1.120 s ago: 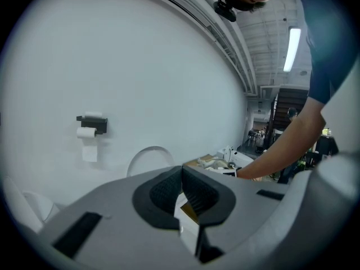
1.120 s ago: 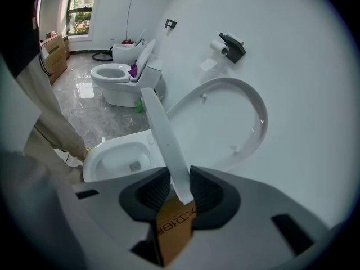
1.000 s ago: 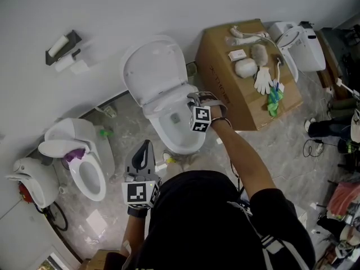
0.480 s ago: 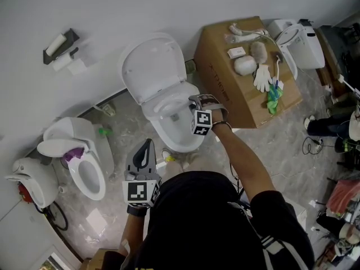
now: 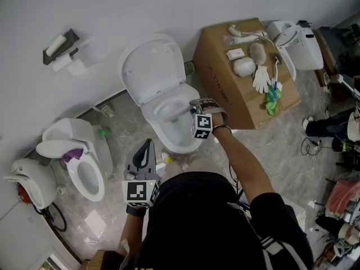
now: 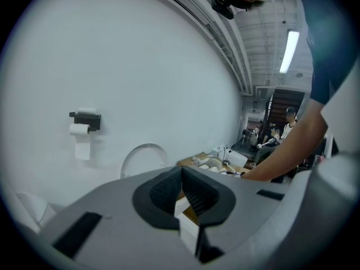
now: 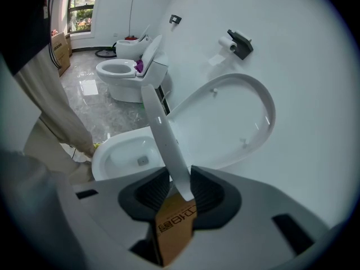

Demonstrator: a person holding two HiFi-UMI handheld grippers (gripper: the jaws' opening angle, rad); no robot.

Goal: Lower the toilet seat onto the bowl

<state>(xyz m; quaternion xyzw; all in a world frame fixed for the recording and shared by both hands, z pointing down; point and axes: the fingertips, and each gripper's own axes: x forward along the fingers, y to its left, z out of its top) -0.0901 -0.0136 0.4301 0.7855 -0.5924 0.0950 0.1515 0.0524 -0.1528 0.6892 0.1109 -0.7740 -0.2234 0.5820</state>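
Observation:
The white toilet stands in the middle of the head view, its lid (image 5: 153, 67) leaning back against the wall and its bowl (image 5: 175, 135) open below. The seat (image 5: 179, 107) is partway down, tilted over the bowl. My right gripper (image 5: 195, 104) is shut on the seat's right rim. In the right gripper view the thin white seat (image 7: 162, 129) runs edge-on between the pads of my right gripper (image 7: 181, 189), with the lid (image 7: 230, 120) behind and the bowl (image 7: 126, 151) to the left. My left gripper (image 5: 144, 153) hangs shut and empty in front of the toilet, and in its own view the left gripper (image 6: 181, 191) points toward the wall.
A cardboard box (image 5: 225, 97) with gloves and small items stands right of the toilet. A second toilet (image 5: 84, 165) is at the left, another toilet (image 5: 301, 41) at the upper right. A paper-roll holder (image 5: 62, 46) is on the wall.
My right gripper has come slightly forward and down with the seat, which now tilts a little further over the bowl. The left gripper has stayed put.

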